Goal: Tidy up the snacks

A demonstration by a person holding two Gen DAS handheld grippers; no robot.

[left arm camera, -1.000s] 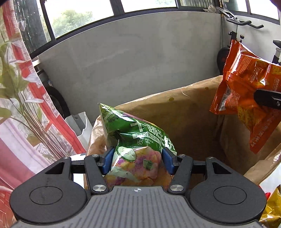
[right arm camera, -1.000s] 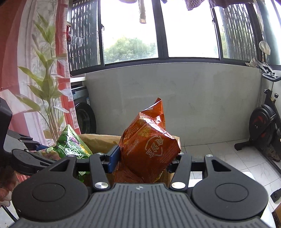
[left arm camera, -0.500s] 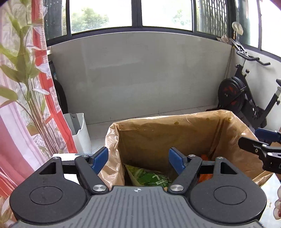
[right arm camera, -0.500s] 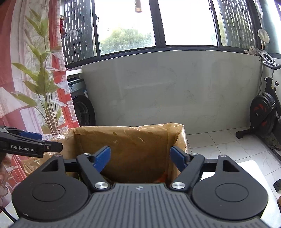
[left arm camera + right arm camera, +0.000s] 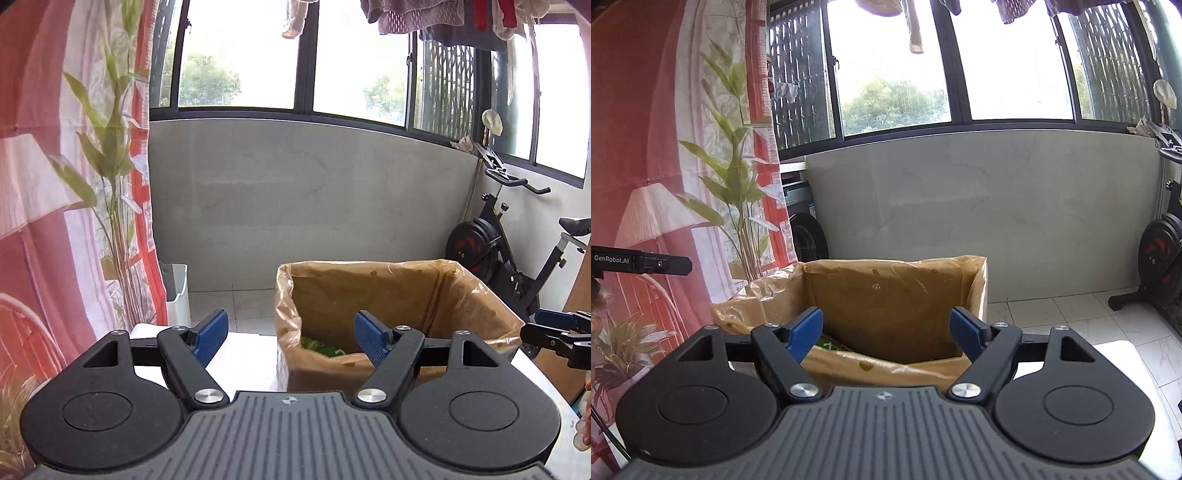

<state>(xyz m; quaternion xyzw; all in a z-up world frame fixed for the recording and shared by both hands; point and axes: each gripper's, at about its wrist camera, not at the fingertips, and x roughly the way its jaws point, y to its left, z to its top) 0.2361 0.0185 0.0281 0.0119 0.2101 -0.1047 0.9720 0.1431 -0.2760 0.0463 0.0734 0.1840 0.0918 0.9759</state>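
Your left claw [image 5: 291, 334] stands wide with nothing between its blue pads; its right pad sits over the near left corner of the bag-lined box [image 5: 373, 280]. Your right claw [image 5: 886, 330] is likewise spread and empty, hovering over the box's near rim. The box mouth is clear above. A green snack packet [image 5: 319, 347] lies low inside, near the left wall; its long axis cannot be told. The box stands on a white worktop [image 5: 247, 358] with bare surface left of it. Tiled floor [image 5: 1071, 314], grey wall and windows lie behind; an exercise bike [image 5: 495, 247] stands to the right, a curtain [image 5: 48, 221] to the left.
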